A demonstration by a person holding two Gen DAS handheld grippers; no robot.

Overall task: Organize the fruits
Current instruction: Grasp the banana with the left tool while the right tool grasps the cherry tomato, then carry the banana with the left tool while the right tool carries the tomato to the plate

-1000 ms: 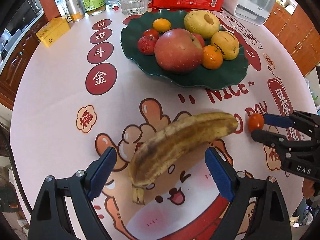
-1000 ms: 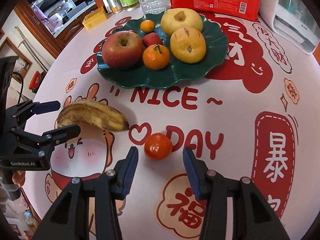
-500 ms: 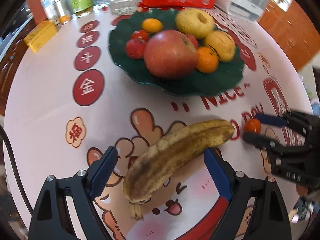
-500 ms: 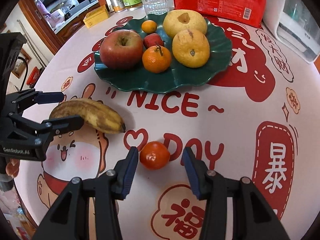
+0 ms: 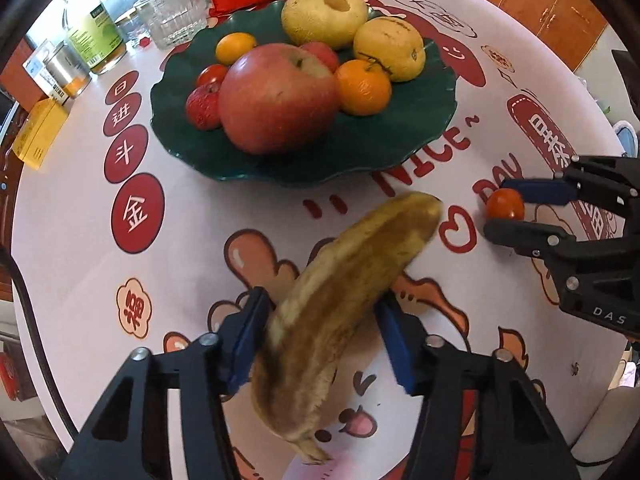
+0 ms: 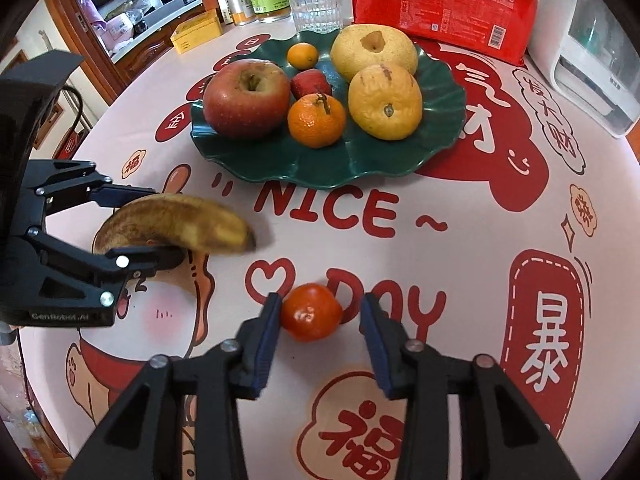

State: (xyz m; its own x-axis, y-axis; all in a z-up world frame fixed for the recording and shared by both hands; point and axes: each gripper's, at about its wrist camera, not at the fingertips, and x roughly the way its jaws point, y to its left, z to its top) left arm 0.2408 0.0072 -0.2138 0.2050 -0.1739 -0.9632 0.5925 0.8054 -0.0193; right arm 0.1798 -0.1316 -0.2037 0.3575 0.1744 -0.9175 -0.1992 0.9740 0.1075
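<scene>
Two pickups are caught mid-grasp on a round tabletop (image 6: pixel 460 240) covered with a pink cloth printed in red characters. The left tongs (image 5: pixel 320 336) are seen closing around a brown-speckled yellow banana (image 5: pixel 344 288); the left blue pad appears to be pressed to the peel, the right one just beside it. The right tongs (image 6: pixel 318 322) are nearly closed on a small red-orange mandarin (image 6: pixel 311 312), touched by the left pad, while a slight gap appears at the right pad. Both fruits lie in front of the dark green scalloped plate (image 6: pixel 360 164), already loaded with a red apple (image 6: pixel 246 98) and other fruit.

Firm grips are judged to be needed next, then a lift toward the plate.

Compared with a second earlier, both tongs are drawn in from spread, and the banana is turned more lengthwise between the pads.
</scene>
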